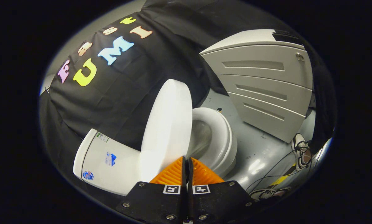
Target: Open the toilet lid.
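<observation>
Gripper view: your gripper (187, 163) has its orange fingers (173, 174) pressed nearly together, with a thin slit between the jaws, nothing held. The toilet lid (168, 130) stands raised just ahead of the fingertips, between tank (102, 161) and open seat (218, 137). A grey cabinet (263, 90) stands beyond.

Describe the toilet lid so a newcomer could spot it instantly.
Start at the white toilet against the black cloth wall. The toilet lid is the flat white oval raised on edge between tank and bowl, just beyond the shut gripper. Unlike the hollow bowl, it is solid and featureless.
</observation>
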